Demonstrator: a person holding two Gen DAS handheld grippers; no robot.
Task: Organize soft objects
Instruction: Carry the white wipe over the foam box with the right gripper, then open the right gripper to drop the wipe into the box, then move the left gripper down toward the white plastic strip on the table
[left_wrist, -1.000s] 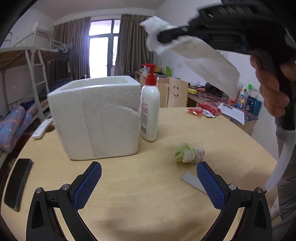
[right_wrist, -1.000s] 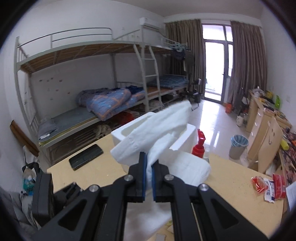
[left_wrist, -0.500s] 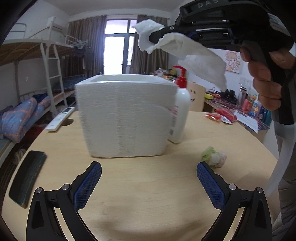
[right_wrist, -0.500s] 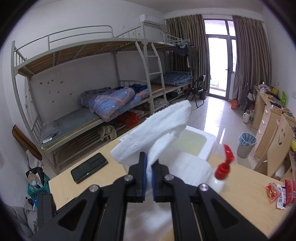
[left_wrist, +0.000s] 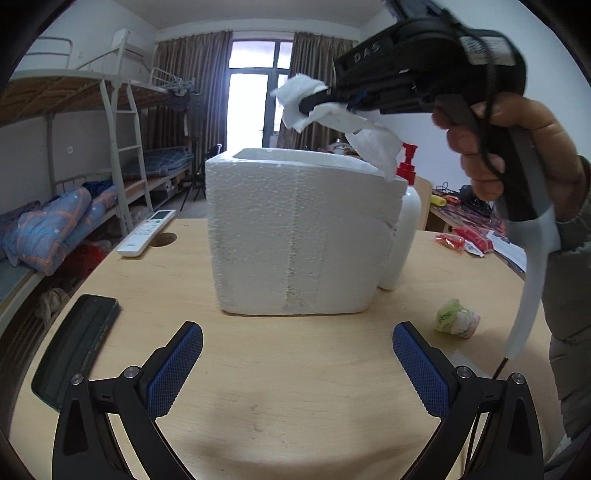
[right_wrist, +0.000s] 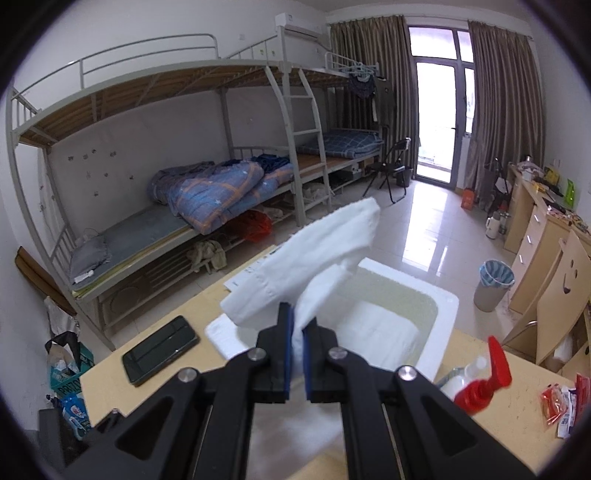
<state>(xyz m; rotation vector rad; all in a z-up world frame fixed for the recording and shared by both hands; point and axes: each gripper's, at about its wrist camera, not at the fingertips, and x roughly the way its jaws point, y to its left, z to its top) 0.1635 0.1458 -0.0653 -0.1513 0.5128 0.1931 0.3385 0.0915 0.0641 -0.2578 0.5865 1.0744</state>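
Note:
My right gripper (right_wrist: 297, 325) is shut on a white cloth (right_wrist: 314, 258) and holds it above the open white foam box (right_wrist: 445, 317). Part of the cloth hangs down past the box's rim. In the left wrist view the same right gripper (left_wrist: 312, 103), held by a hand (left_wrist: 517, 147), carries the cloth (left_wrist: 354, 125) over the foam box (left_wrist: 295, 236). My left gripper (left_wrist: 297, 354) is open, low over the wooden table (left_wrist: 258, 387) in front of the box, with nothing between its blue pads. A crumpled green-and-pink soft bundle (left_wrist: 456, 321) lies on the table to the right.
A white pump bottle with a red top (left_wrist: 404, 218) stands right behind the box. A black phone (left_wrist: 75, 343) and a white remote (left_wrist: 146, 232) lie at the table's left. Snack packets (left_wrist: 467, 238) sit far right. Bunk beds (right_wrist: 184, 184) line the wall beyond.
The right gripper has carried the cloth leftward until it is over the box opening. The left gripper has shifted, so the box now sits centred and closer in its view.

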